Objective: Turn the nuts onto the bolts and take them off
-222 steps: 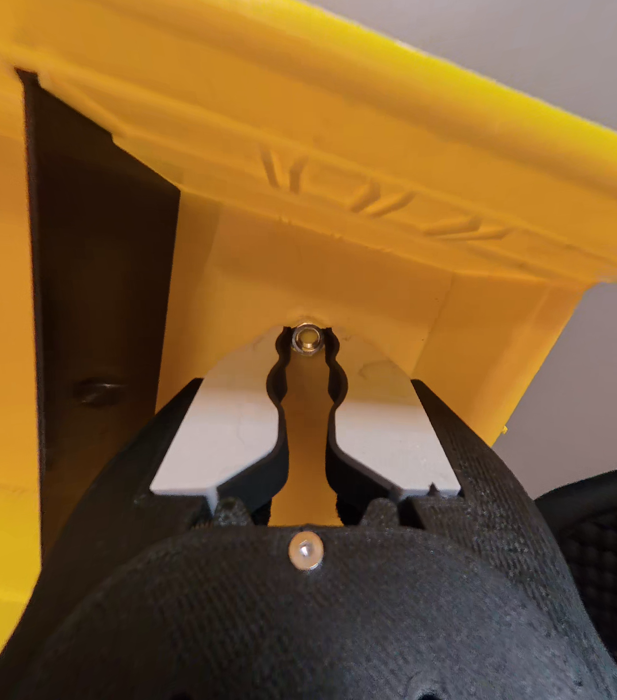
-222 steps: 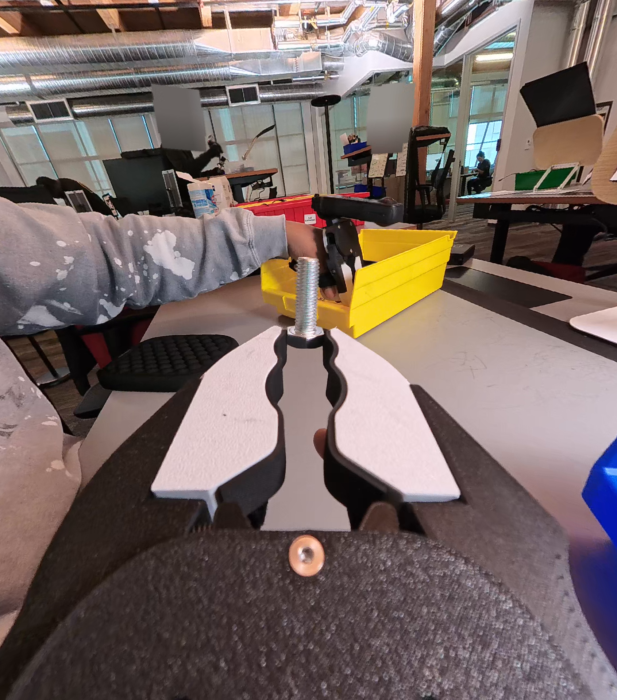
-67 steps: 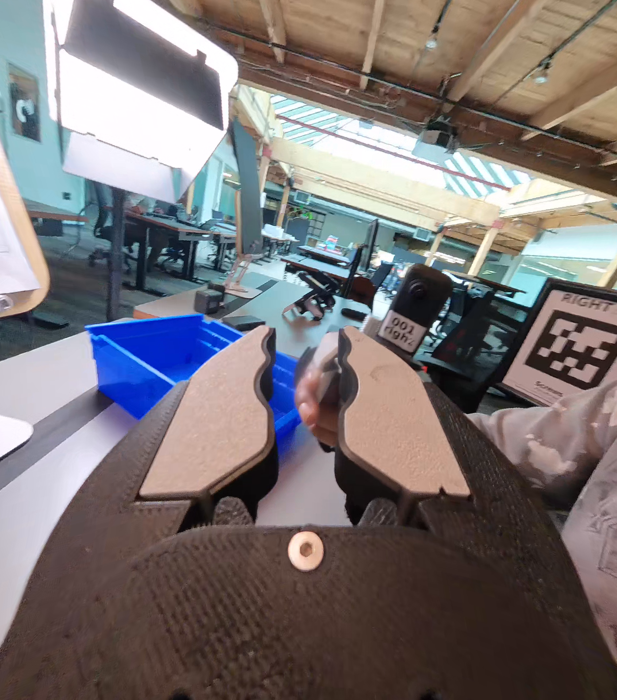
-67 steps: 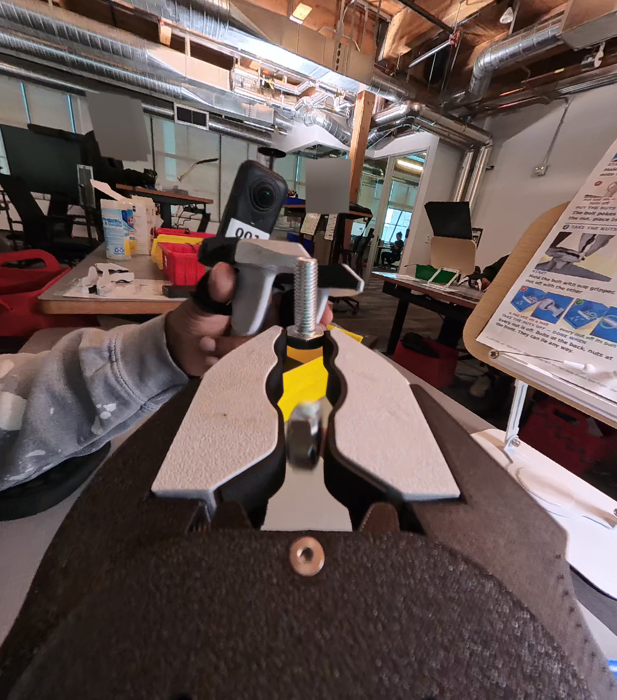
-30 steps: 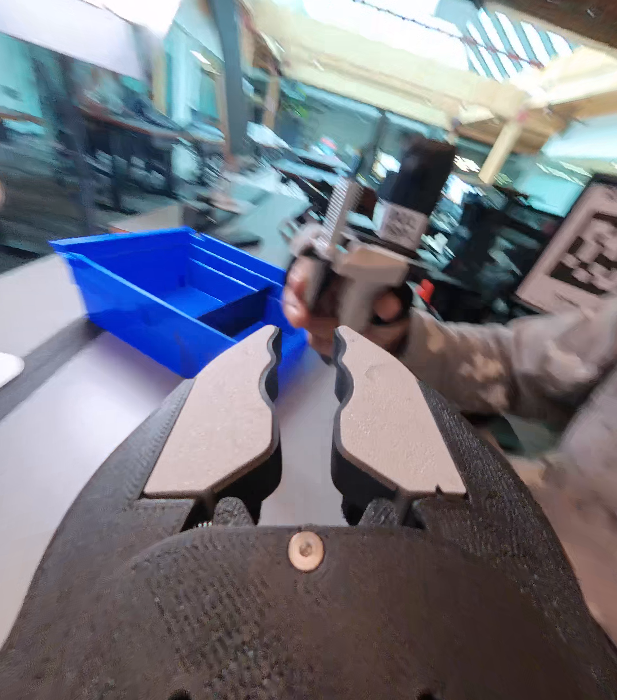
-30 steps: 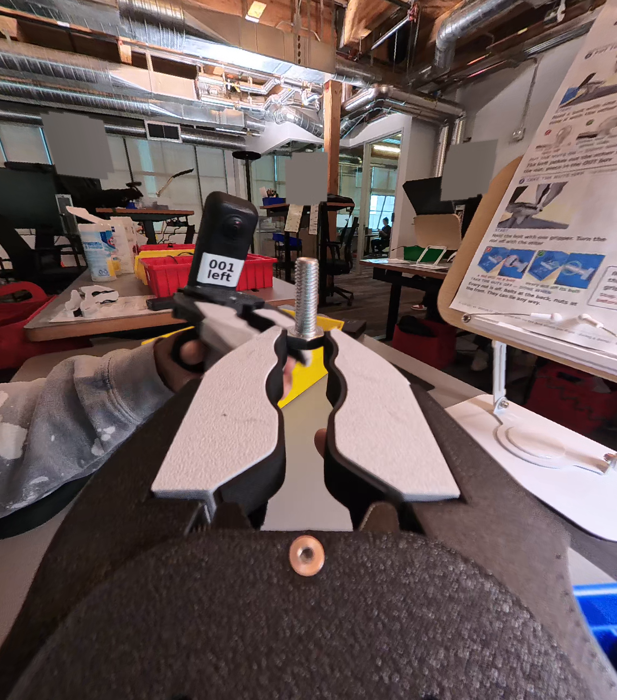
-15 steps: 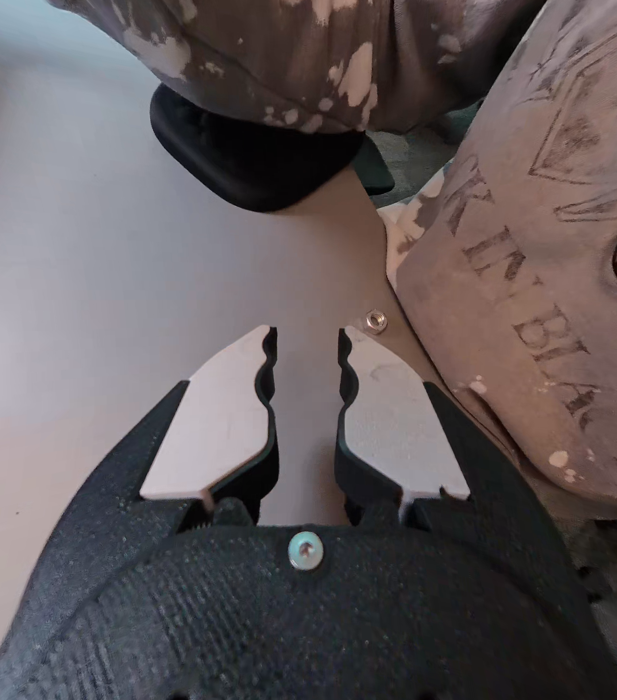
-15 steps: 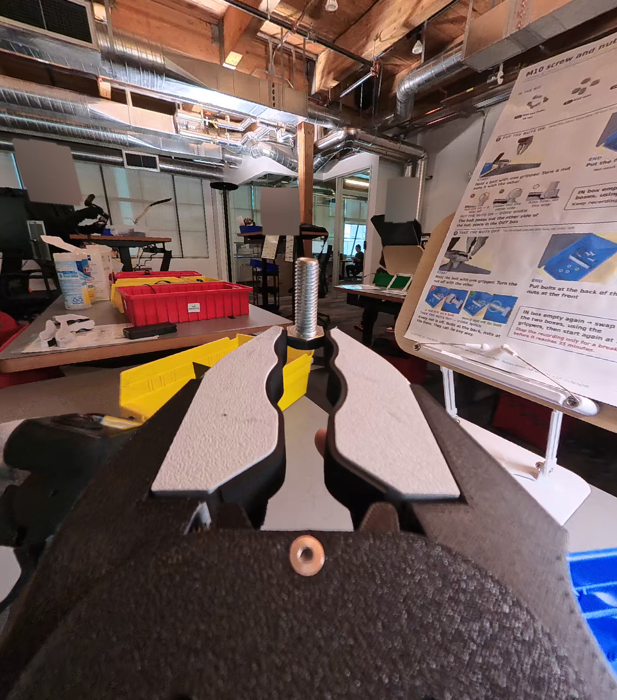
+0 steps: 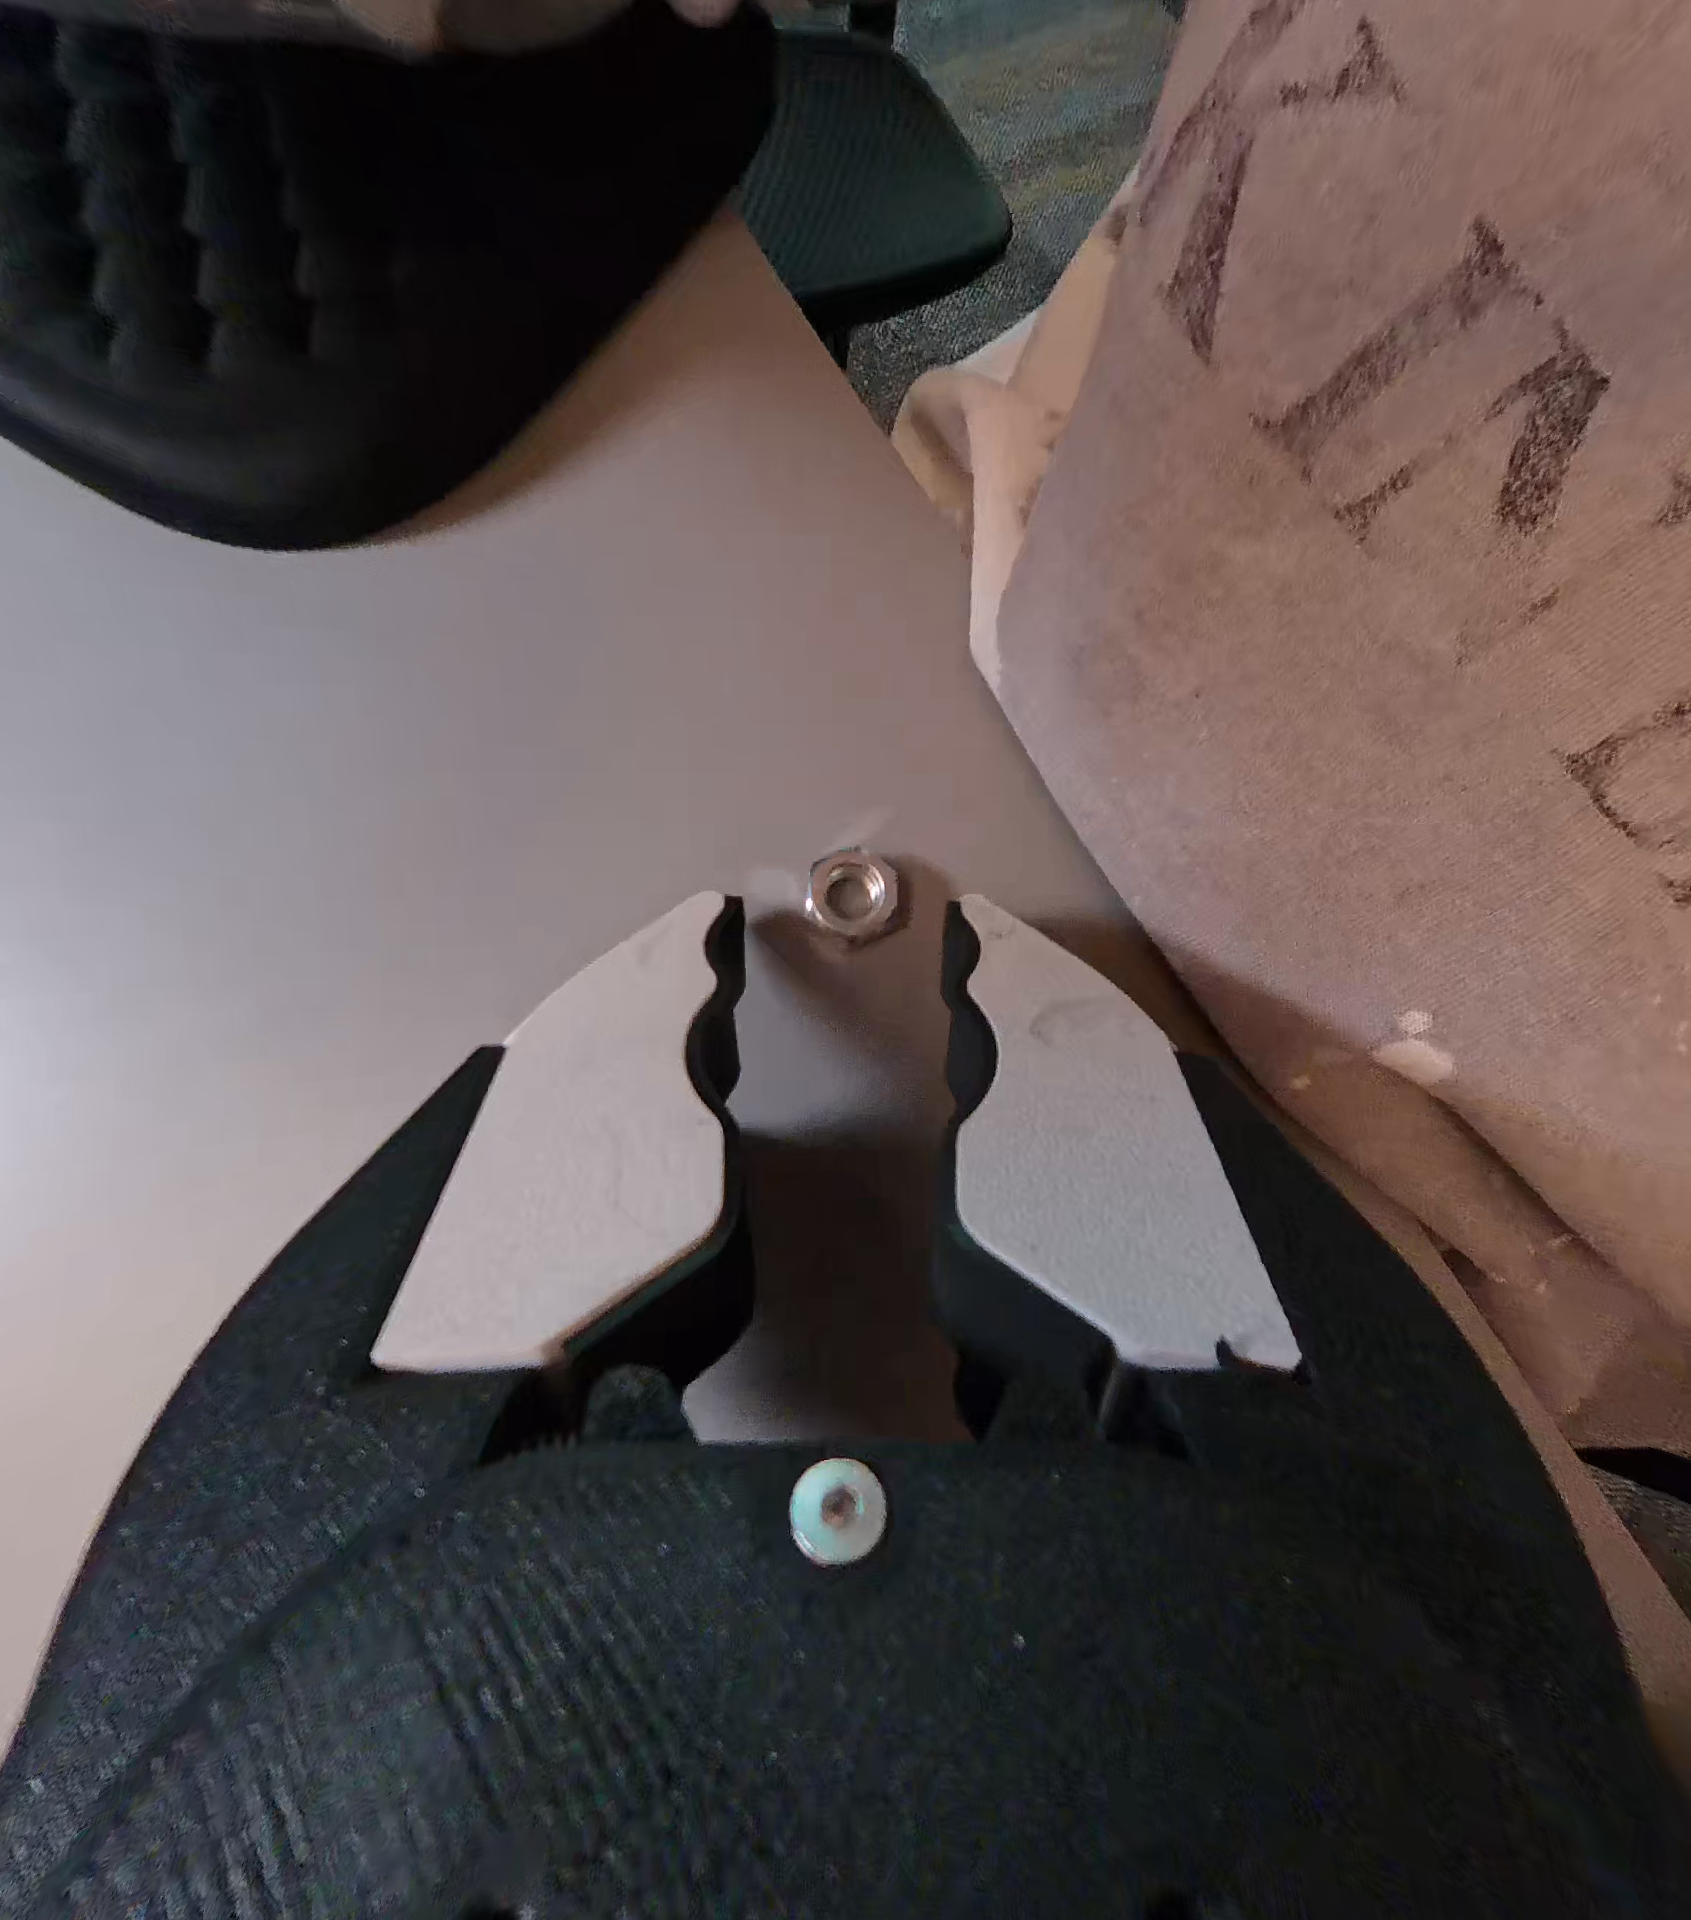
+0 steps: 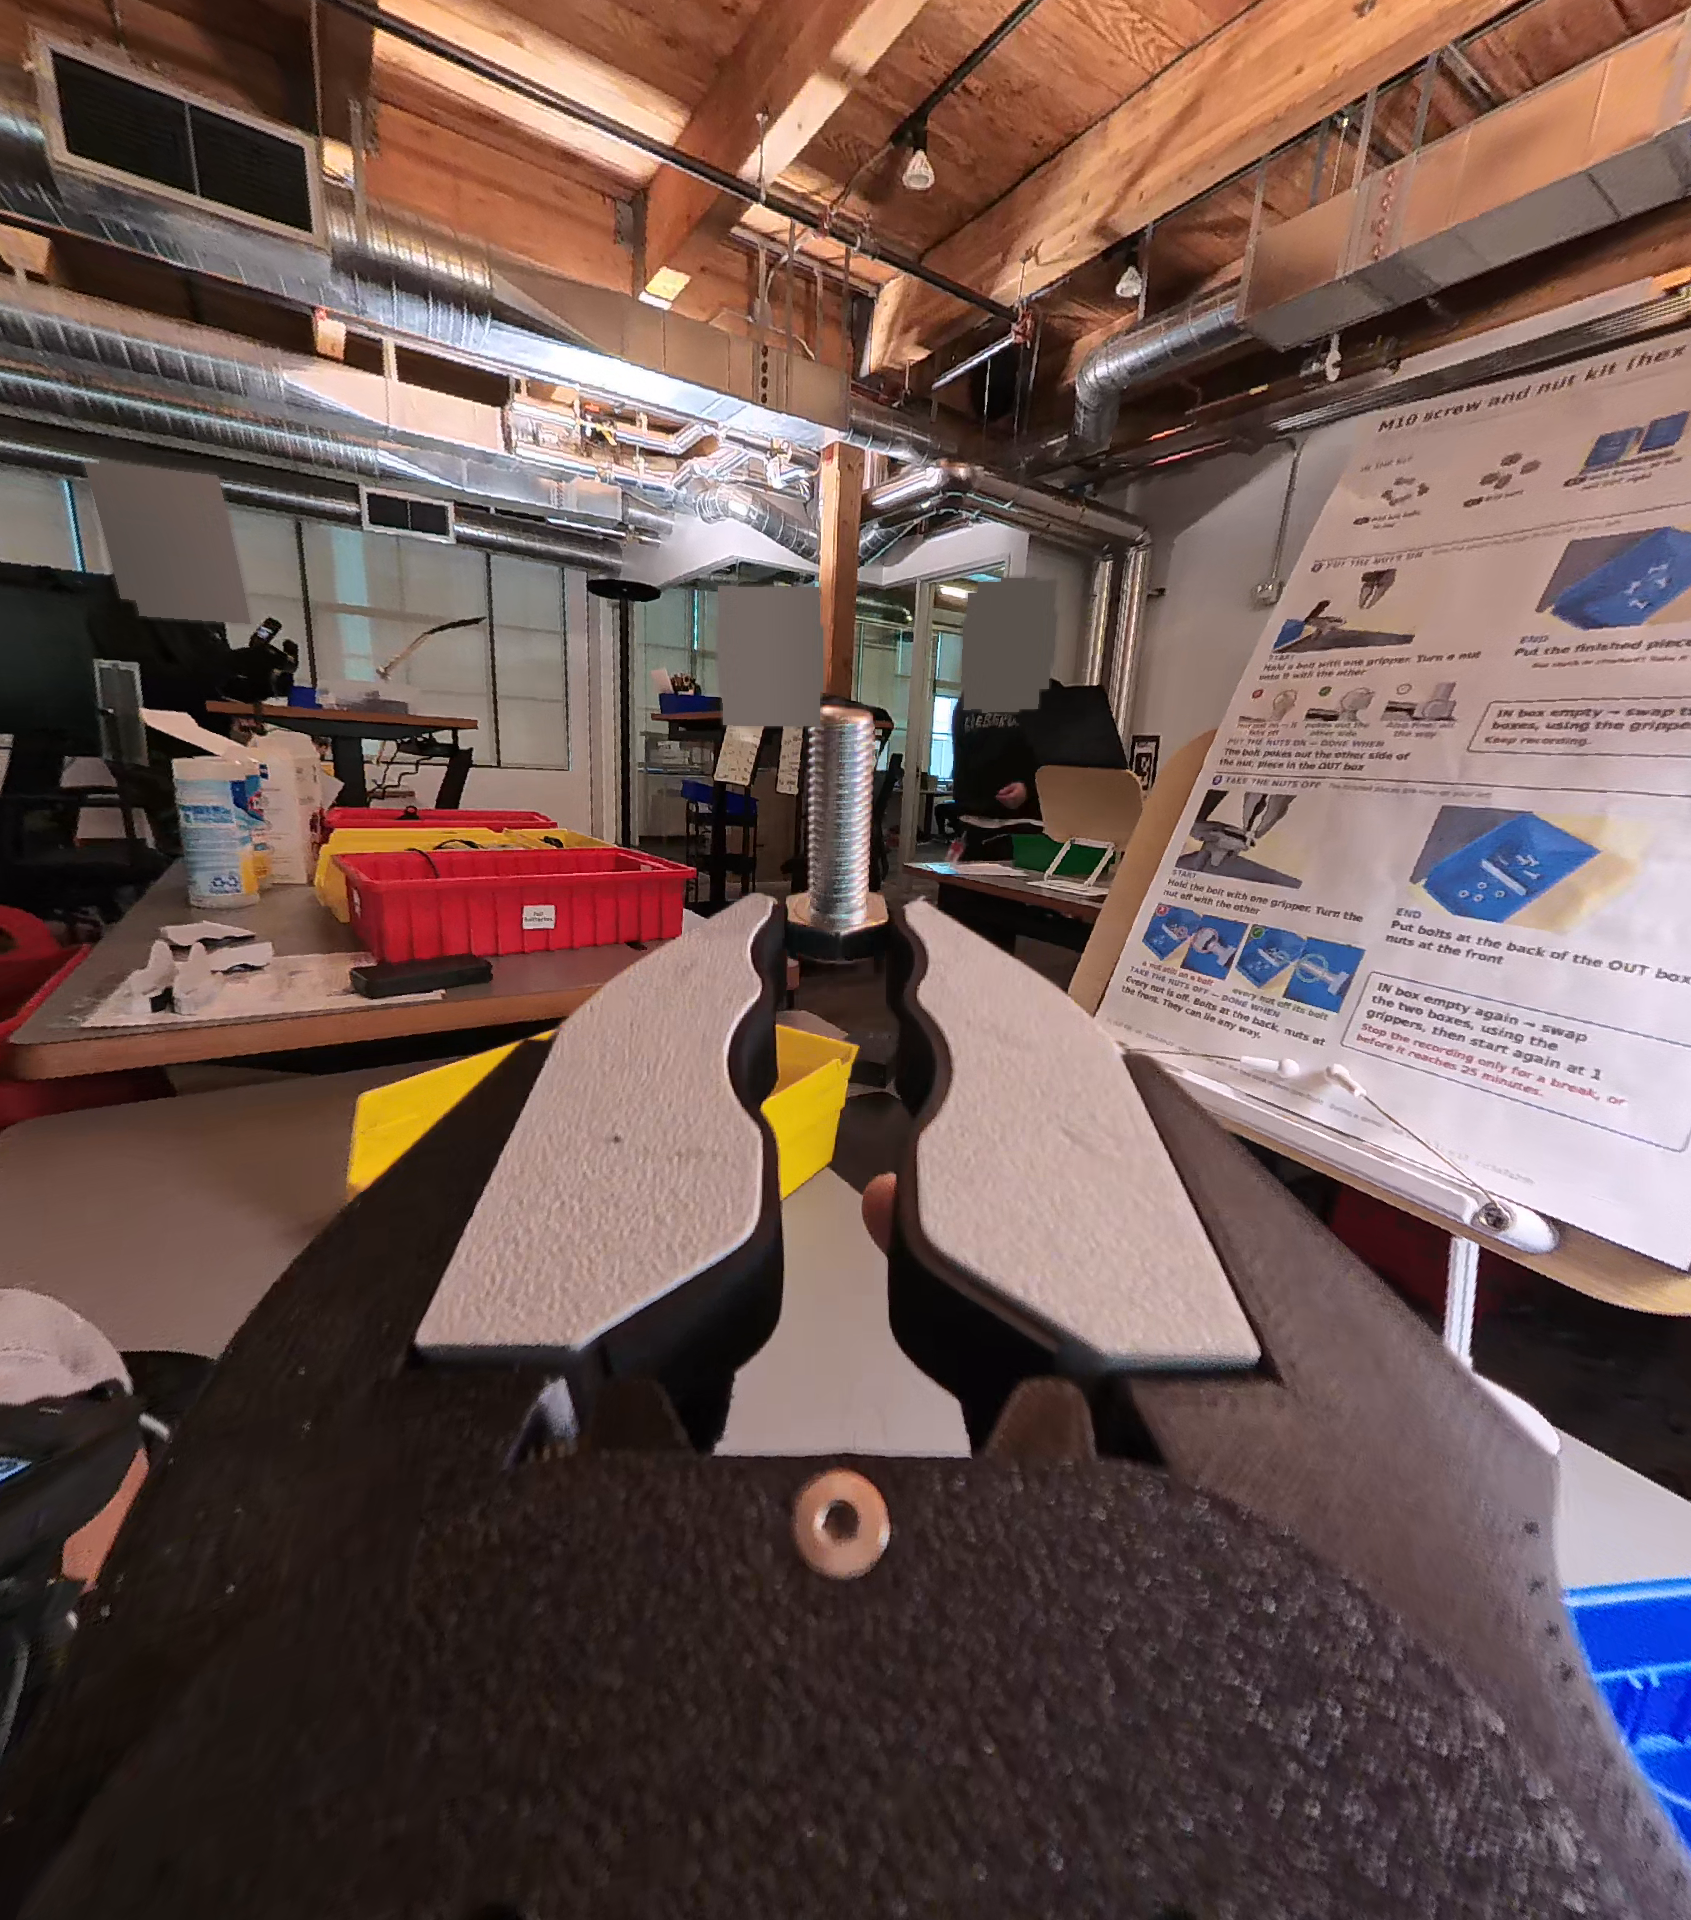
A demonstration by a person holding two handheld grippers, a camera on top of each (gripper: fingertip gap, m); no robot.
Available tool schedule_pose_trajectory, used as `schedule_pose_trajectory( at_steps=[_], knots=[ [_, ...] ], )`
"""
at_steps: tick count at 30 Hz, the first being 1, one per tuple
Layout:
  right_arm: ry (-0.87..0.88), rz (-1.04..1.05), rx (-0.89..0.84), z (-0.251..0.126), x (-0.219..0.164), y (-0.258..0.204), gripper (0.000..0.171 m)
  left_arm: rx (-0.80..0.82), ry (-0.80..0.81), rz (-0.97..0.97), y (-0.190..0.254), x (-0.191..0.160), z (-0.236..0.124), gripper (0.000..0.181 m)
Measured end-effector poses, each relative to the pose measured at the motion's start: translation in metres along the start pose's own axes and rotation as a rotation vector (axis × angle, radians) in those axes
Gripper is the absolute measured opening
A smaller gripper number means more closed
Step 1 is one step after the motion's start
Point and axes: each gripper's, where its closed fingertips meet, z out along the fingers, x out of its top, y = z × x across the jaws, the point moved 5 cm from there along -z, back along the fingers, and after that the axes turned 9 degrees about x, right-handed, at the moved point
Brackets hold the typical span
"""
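Step looks like nut pickup: left gripper (image 9: 841, 914) hangs spread over the small silver hex nut (image 9: 853, 896) lying flat on the grey counter (image 9: 301, 831), near its edge. Right gripper (image 10: 836, 930) clamps the upright threaded steel bolt (image 10: 843, 821) by its head. Next: pinch the nut squarely.

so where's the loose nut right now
In the left wrist view, the nut lies flat on the table just beyond the open left gripper, near the person's shirt.

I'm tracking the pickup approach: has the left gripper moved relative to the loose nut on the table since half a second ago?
Yes. The left gripper has shifted toward the nut, which now lies centred just beyond its open fingertips instead of off its right fingertip.
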Motion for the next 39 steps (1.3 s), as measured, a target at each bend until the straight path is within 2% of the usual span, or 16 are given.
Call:
schedule_pose_trajectory(
  at_steps=[6,11,15,18,22,26,32,39],
  knots=[
    [0.001,0.000,0.013,0.001,0.001,-0.002,0.018,0.022,-0.029,0.054,0.003,0.001,0.004,0.018],
    [-0.030,0.015,0.019,0.004,-0.009,0.000,0.018,0.076,-0.016,-0.023,-0.013,0.001,-0.003,0.018],
    [-0.057,0.026,0.017,0.005,-0.019,0.003,0.018,0.230,0.066,-0.138,-0.050,-0.001,-0.052,0.018],
    [-0.065,0.045,0.021,0.006,-0.027,0.006,0.018,0.376,0.127,-0.226,-0.080,0.000,-0.115,0.018],
    [-0.078,0.078,0.042,0.012,-0.043,0.006,0.018,0.522,0.131,-0.294,-0.105,0.010,-0.200,0.018],
    [-0.110,0.095,0.084,0.022,-0.063,-0.002,0.018,0.594,0.121,-0.346,-0.123,0.029,-0.258,0.018],
    [-0.157,0.144,0.157,0.042,-0.096,-0.026,0.018,0.595,0.109,-0.420,-0.145,0.057,-0.295,0.017],
    [-0.207,0.149,0.182,0.055,-0.108,-0.044,0.018,0.539,0.051,-0.462,-0.160,0.068,-0.289,0.018]
  ],
)
